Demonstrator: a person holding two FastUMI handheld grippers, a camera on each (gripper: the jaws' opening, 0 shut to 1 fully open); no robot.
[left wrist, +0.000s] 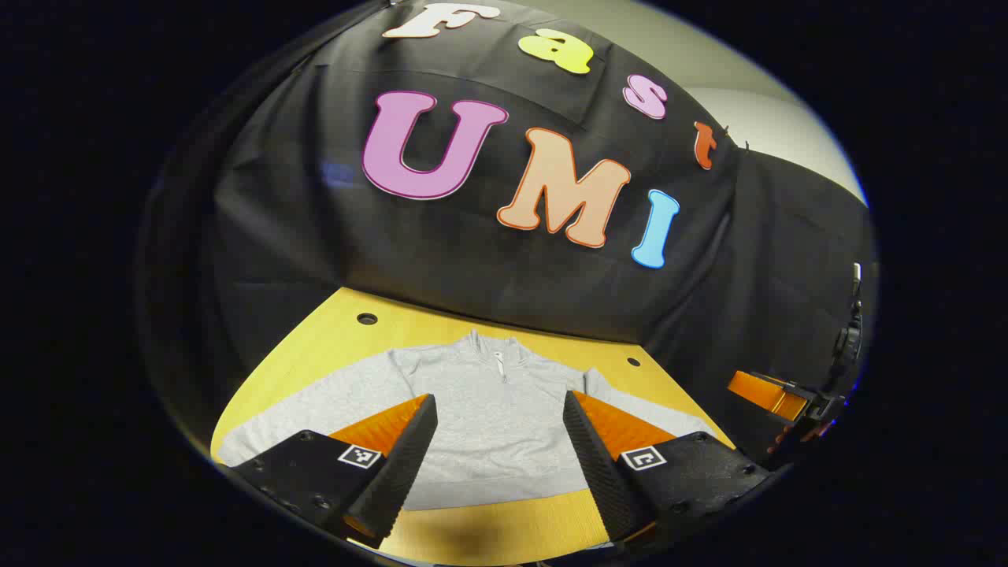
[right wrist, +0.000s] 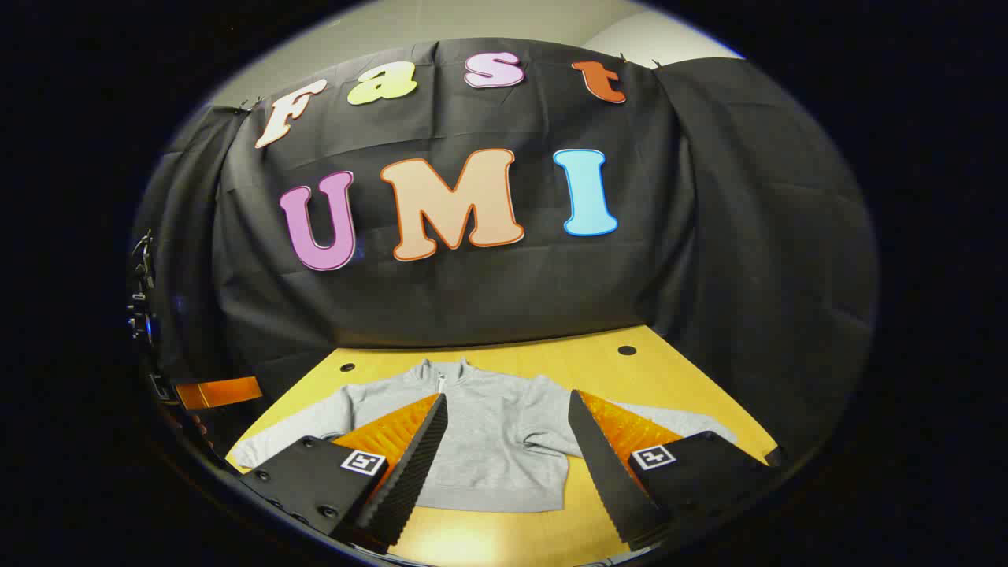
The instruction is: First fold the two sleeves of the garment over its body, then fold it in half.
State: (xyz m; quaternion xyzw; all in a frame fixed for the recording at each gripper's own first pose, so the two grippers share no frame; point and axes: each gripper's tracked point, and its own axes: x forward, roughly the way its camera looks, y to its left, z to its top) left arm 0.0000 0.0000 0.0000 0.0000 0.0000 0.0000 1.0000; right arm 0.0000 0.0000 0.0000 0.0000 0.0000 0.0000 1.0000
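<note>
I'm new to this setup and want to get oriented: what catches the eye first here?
A grey sweatshirt lies flat on the yellow table, collar toward the booth's black cloth wall, both sleeves spread out unfolded. In the foreground, the left gripper and the right gripper hang open above its hem, touching nothing.

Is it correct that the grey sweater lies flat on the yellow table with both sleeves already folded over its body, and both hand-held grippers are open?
Not quite: the sleeves are not folded. In the left gripper view both sleeves of the grey sweater are spread out to the sides on the yellow table. The rest holds: it lies flat, and the left hand-held gripper and right hand-held gripper are open.
</note>
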